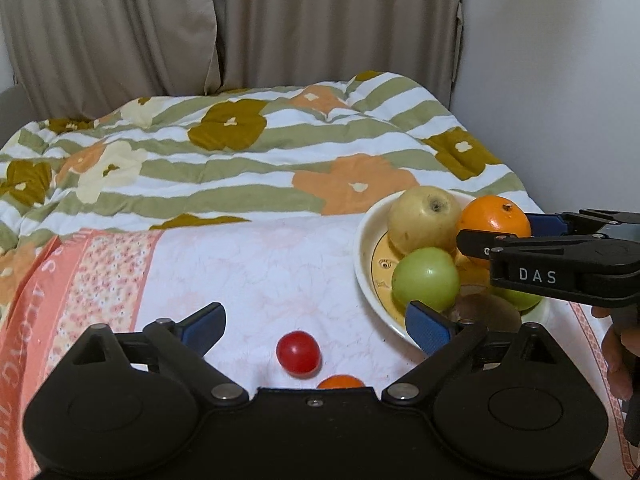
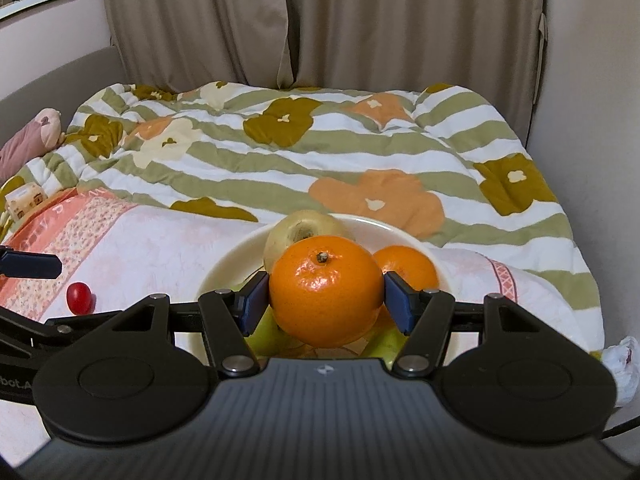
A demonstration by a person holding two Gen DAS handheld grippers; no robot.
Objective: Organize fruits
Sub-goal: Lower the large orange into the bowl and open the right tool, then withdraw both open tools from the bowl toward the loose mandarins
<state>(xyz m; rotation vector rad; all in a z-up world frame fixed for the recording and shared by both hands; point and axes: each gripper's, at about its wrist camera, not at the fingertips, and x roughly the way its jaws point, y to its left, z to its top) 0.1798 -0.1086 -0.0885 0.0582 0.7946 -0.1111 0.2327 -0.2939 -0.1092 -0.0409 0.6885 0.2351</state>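
The left hand-held black gripper with blue pads has its jaws spread wide and nothing between the pads; below it, on the pale pink patterned cloth, lie a small round red tomato and, just behind it at the gripper's body, a small orange fruit only partly visible. To the right of this gripper sits a round cream plate with a yellow centre, holding a yellowish apple, a smooth green round fruit, another green fruit mostly hidden behind the other gripper, and a brown fuzzy fruit near the front rim. The right hand-held black gripper reaches over the plate and pinches a large round orange between its two blue pads, one pad pressed against each side, the stem end facing up. In the right wrist view a second orange lies on the plate just behind and to the right of the held one, with the yellowish apple behind to the left. A person's fingers grip the right gripper's handle at the edge of the left wrist view. Beyond the cloth lies a quilt with green stripes and large flowers, and beige curtains hang behind
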